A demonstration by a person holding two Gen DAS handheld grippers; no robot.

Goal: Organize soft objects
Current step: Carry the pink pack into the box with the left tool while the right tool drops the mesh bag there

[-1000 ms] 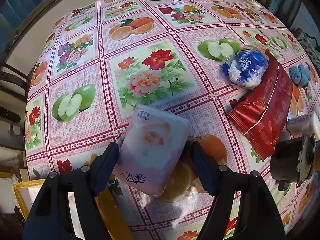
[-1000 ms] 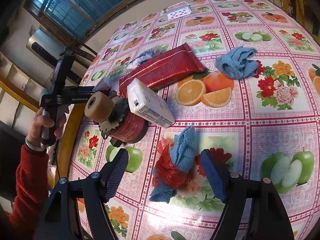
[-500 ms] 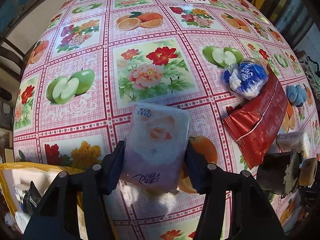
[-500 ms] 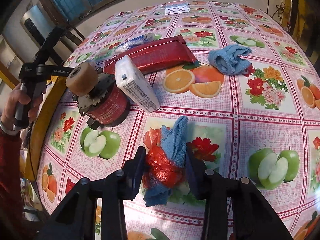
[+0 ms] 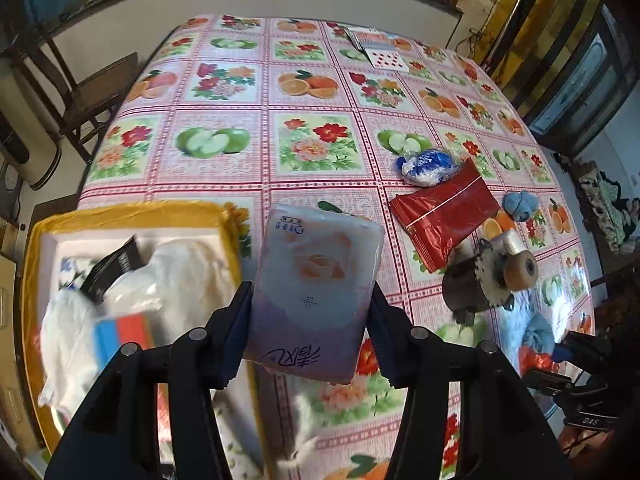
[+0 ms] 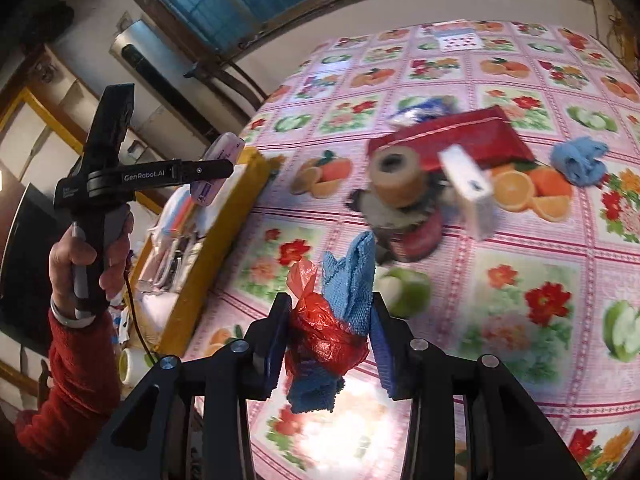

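Observation:
My left gripper (image 5: pixel 310 330) is shut on a pink tissue pack (image 5: pixel 316 288), held in the air beside the yellow-rimmed box (image 5: pixel 132 210). That box holds white soft items and a black packet. In the right wrist view my right gripper (image 6: pixel 328 340) is shut on a bundle of blue cloth and red plastic bag (image 6: pixel 334 316), lifted above the floral tablecloth (image 6: pixel 520 300). The same view shows the left gripper (image 6: pixel 216 168) with the tissue pack (image 6: pixel 218 160) over the yellow-rimmed box (image 6: pixel 224 236), a hand (image 6: pixel 88 256) in a red sleeve holding it.
On the table lie a red foil packet (image 5: pixel 444 216), a blue-and-white bagged item (image 5: pixel 428 166), a blue cloth ball (image 5: pixel 520 204), a tape roll on a dark holder (image 5: pixel 488 280) and a white carton (image 6: pixel 472 196). Playing cards (image 5: pixel 380 52) sit far back. A chair (image 5: pixel 92 92) stands left.
Both grippers have risen off the table with their loads. The left one carried the tissue pack left toward the yellow-rimmed box. The right one closed tighter on the cloth bundle.

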